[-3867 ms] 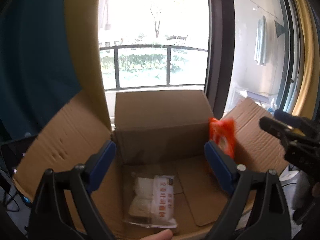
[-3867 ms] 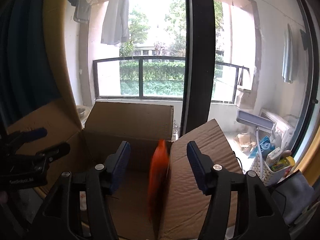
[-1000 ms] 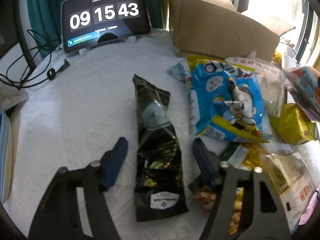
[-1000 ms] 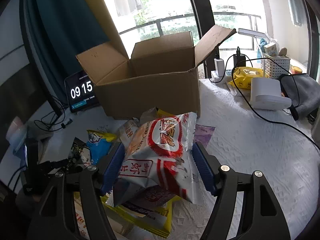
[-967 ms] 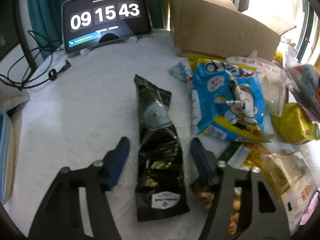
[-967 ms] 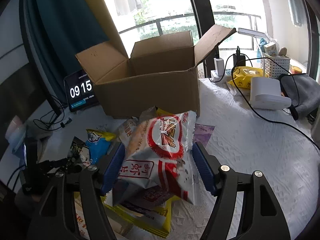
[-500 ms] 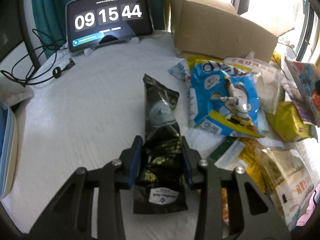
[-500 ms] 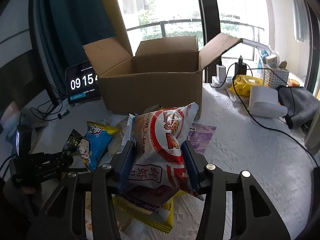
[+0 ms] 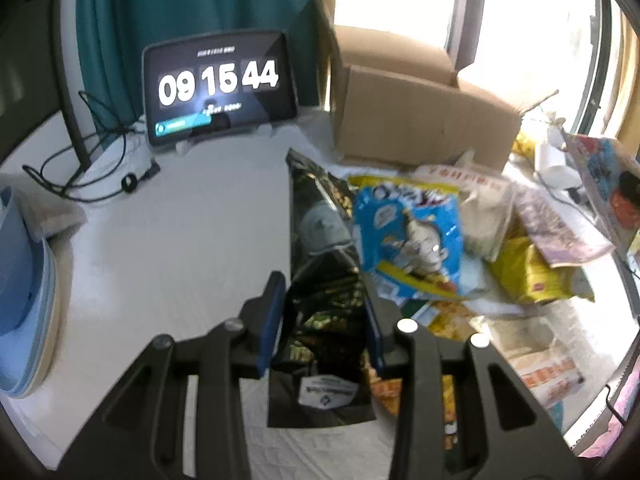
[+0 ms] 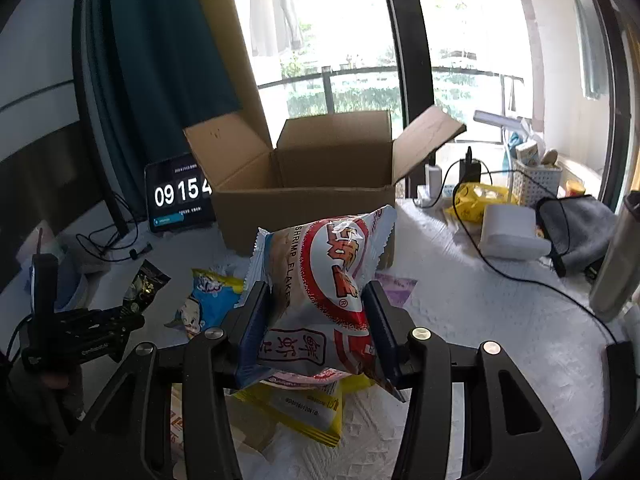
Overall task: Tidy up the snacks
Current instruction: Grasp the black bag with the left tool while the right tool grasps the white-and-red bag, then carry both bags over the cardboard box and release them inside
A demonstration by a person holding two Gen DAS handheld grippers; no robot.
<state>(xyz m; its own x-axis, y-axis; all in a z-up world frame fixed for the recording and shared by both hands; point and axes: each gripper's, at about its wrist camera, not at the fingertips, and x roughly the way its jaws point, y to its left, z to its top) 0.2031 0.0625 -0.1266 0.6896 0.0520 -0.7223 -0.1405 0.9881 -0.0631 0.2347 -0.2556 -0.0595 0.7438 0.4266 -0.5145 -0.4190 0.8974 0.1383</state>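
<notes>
A second ago both grippers stood spread around their packets; now each pinches one. The left gripper (image 9: pixel 322 308) clamps the long black foil snack bag (image 9: pixel 324 264) at lower centre, beside the blue cartoon-printed snack bag (image 9: pixel 408 236). The right gripper (image 10: pixel 316 320) squeezes the puffy white-and-red shrimp flakes bag (image 10: pixel 324 280), raised off the snack pile at centre frame, before the open brown cardboard box (image 10: pixel 304 204).

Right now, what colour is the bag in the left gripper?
Black bag, gold print; clearest in the left wrist view.
</notes>
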